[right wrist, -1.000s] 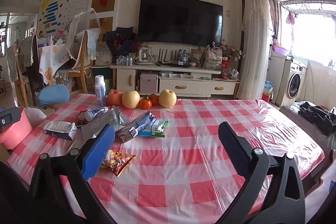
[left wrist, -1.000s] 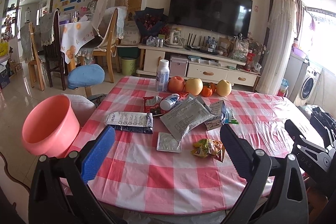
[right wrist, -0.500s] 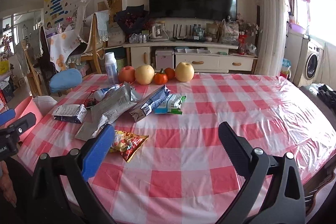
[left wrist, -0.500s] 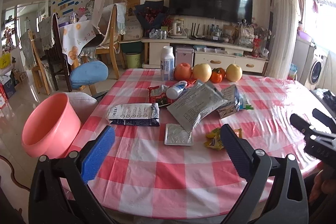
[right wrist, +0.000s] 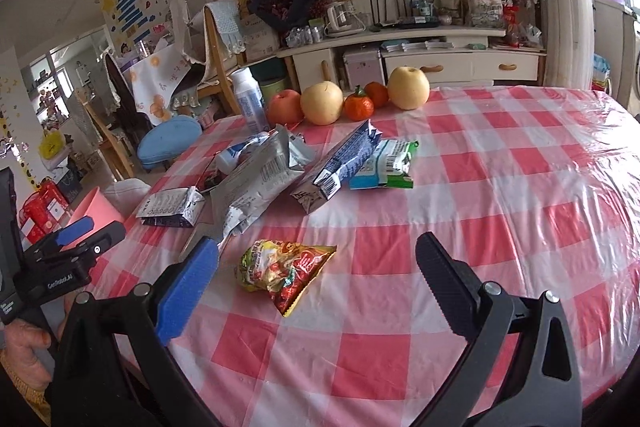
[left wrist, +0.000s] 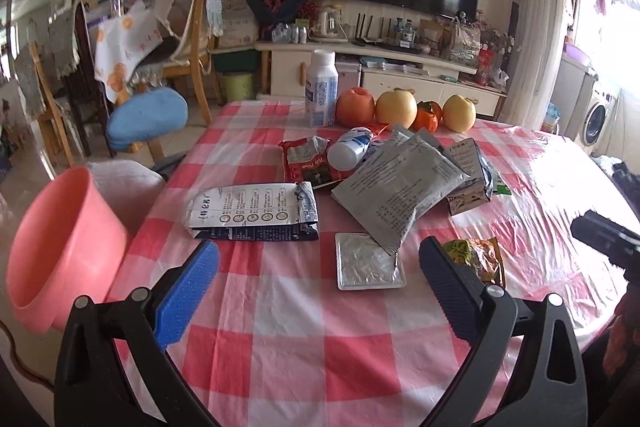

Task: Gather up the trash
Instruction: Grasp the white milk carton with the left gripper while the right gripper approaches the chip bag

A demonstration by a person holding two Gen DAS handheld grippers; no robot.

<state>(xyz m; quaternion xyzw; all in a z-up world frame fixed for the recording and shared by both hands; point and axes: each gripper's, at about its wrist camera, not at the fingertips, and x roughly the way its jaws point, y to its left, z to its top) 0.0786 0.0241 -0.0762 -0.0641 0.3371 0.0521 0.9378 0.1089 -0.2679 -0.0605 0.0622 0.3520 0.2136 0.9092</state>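
Trash lies on a red-checked table [left wrist: 280, 347]: a white-and-blue pouch [left wrist: 256, 211], a grey foil bag [left wrist: 400, 187], a silver blister tray [left wrist: 368, 263], a red snack bag [left wrist: 308, 163], a tipped small bottle [left wrist: 352, 151] and a yellow-red snack wrapper [right wrist: 284, 267] [left wrist: 476, 259]. A pink bucket [left wrist: 60, 247] stands off the table's left edge. My left gripper [left wrist: 316, 291] is open and empty above the near table, just short of the tray. My right gripper [right wrist: 316, 287] is open and empty, with the snack wrapper between its fingers' line.
A white bottle [left wrist: 320, 91], apples and small orange fruits [left wrist: 400, 107] stand in a row at the table's far edge. A crushed blue carton [right wrist: 340, 167] and a green-white packet [right wrist: 384, 167] lie mid-table. A blue stool [left wrist: 148, 119] and chairs stand left of the table.
Both grippers have moved forward and tilted down over the table. The trash now looks nearer, and the right gripper has closed in on the snack wrapper. Both stayed open.
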